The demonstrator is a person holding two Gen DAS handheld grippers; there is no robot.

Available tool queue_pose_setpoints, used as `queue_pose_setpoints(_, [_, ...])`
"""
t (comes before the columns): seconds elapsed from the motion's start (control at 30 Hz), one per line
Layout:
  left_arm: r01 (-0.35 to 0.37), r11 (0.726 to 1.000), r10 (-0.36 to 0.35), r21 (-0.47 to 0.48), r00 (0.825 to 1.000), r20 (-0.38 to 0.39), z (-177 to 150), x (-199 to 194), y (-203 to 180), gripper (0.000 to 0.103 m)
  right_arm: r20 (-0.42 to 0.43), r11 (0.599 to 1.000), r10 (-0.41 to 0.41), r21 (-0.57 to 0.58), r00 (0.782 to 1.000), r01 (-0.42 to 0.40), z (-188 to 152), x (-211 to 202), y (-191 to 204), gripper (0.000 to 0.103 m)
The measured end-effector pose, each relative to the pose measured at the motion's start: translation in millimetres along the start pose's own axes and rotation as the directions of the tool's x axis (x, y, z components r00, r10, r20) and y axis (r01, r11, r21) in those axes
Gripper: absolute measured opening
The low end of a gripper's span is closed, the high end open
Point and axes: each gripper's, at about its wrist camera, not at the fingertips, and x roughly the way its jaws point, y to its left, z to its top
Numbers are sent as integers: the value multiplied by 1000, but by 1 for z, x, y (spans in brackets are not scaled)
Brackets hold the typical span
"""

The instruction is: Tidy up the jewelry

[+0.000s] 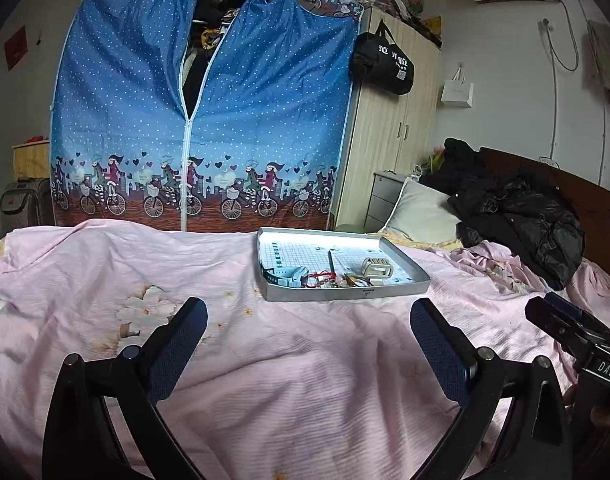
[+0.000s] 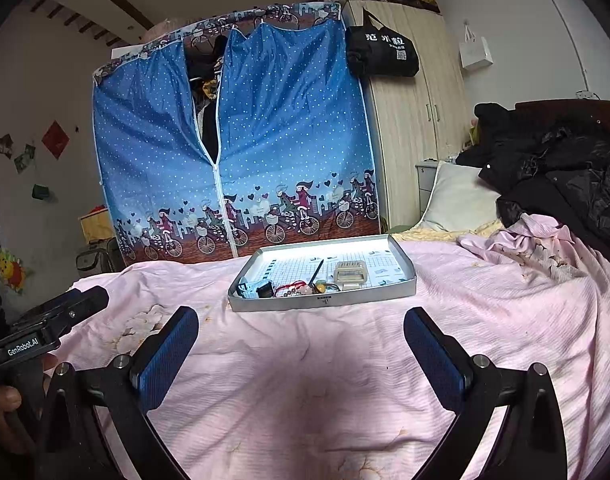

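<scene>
Grippers: two in all. The left gripper (image 1: 309, 320) is hovering over the bed with its jaws spread wide and nothing between them. The right gripper (image 2: 301, 330) is doing the same, wide apart and empty.
Fingers: each gripper is showing two flat pads of blue dimpled rubber (image 2: 167, 360) on black arms.
Hand: one hand (image 2: 3, 404) is gripping the left gripper's handle, cut off at the frame edge.
Tray: one shallow rectangular grey metal tray (image 1: 405, 280) is lying on the pink crinkled bedspread (image 1: 285, 380), ahead of both grippers and well apart from them. Its floor is carrying a printed grid sheet.
Jewelry: all of it is sitting along the tray's near edge. One pale blue strap watch (image 1: 289, 276) is lying at the left; one red bead bracelet (image 2: 291, 289) beside it; one cream rectangular ribbed clip-like piece (image 2: 349, 274) at the right.
Hard to make out: a small tangle of beads and rings (image 1: 351, 280) is too small to count; a thin dark stick (image 2: 317, 271) is leaning behind it.
Background: one blue dotted fabric wardrobe (image 2: 233, 140), zip partly open; one heap of black coats (image 1: 517, 216) on the bed.
</scene>
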Motion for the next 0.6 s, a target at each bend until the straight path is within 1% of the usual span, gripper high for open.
queue_pose_setpoints(0.1, [9,1000,-8,30,1000,-27,-8,-8,-2,100,-15,1000,-6,9,1000,6,-8,-7,2,103])
queue_pose_setpoints(0.2, [-2,999,5,50,998,-55,-19,-15,-6,100,-26,1000,-9,15,1000,9,-13,-14,5,103])
queue_pose_setpoints(0.4, [-3,997,7,74,999,-51,-32,-27,-14,100,-16,1000,-25,12,1000,25,-22,-28,10,103])
queue_pose_setpoints(0.5, [1,997,2,79,999,-42,-36,-30,-17,100,-25,1000,-17,21,1000,18,-24,-28,10,103])
queue_pose_setpoints(0.6, [-4,997,8,80,999,-46,-37,-27,-18,100,-29,999,-30,11,999,30,-27,-25,9,103])
